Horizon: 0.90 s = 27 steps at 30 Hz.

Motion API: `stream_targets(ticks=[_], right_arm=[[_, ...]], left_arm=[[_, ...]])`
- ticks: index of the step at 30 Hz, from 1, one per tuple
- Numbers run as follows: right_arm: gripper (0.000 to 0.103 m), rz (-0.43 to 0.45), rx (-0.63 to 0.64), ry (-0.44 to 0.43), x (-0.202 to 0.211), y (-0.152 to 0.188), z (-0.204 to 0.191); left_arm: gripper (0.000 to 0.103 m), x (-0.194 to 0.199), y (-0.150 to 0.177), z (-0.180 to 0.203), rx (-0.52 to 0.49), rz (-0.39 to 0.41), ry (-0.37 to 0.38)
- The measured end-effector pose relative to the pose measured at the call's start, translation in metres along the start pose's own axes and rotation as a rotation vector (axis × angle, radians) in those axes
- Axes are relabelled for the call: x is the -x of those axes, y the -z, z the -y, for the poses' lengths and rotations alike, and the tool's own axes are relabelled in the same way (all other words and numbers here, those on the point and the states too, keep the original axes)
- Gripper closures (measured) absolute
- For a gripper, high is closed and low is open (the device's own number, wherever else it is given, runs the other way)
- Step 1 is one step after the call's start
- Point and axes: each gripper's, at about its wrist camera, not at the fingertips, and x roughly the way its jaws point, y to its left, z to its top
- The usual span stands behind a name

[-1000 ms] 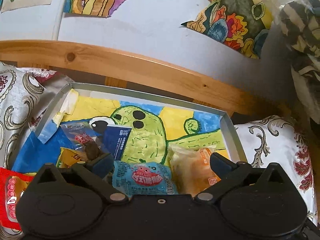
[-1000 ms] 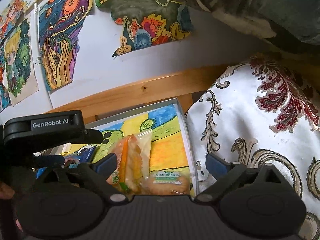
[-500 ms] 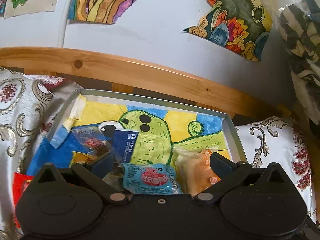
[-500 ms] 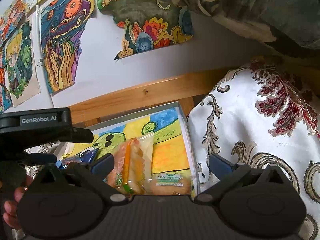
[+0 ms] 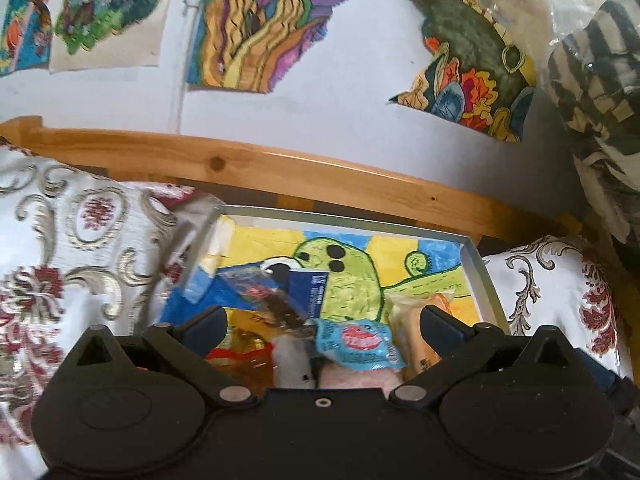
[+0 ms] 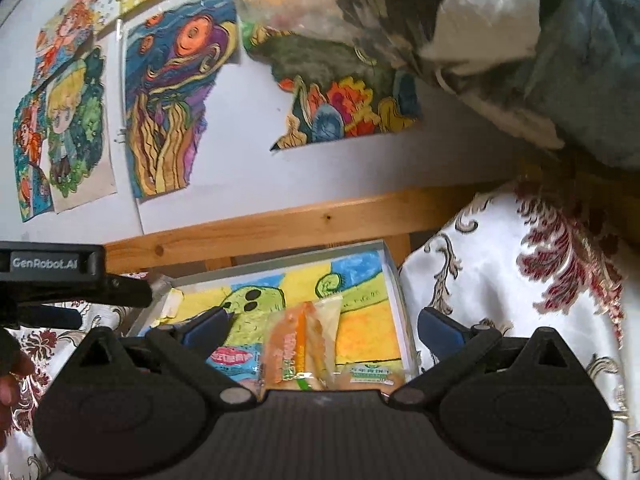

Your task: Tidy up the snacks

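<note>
A shallow grey tray [image 5: 478, 276] with a painted green figure on its floor holds several snack packets. In the left wrist view a light blue packet [image 5: 354, 342] lies near the front, an orange bread packet [image 5: 424, 332] to its right, a dark blue packet [image 5: 310, 290] behind, and a red and yellow packet [image 5: 240, 354] to the left. My left gripper [image 5: 324, 320] hovers open over them, holding nothing. In the right wrist view my right gripper [image 6: 322, 326] is open and empty above the orange bread packet [image 6: 300, 344], the light blue packet [image 6: 232, 360] and a green-labelled bun [image 6: 370, 376].
The tray [image 6: 394, 280] sits on patterned white and red cloth [image 6: 520, 300], against a wooden rail [image 5: 320, 178] under a wall of drawings. The left gripper's body [image 6: 52, 276] and a hand [image 6: 8, 376] show at the left edge of the right wrist view. Bundled fabric [image 5: 600, 80] hangs at upper right.
Both cameras have tilted up and drawn back, so the tray and snacks sit lower in view and more wall shows. Both grippers have stayed open; no packet was taken.
</note>
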Motion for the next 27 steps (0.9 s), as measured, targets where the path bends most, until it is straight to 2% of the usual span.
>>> stream_targets(ticks=[14, 27], right_arm=[[0.000, 0.068, 0.052, -0.015, 0.058, -0.008, -0.020], [0.000, 0.142, 0.064, 0.006, 0.112, -0.002, -0.038]], left_arm=[[0.001, 0.078, 0.015, -0.016, -0.008, 0.059, -0.060], [0.001, 0.135, 0.044, -0.024, -0.048, 0.115, -0.076]])
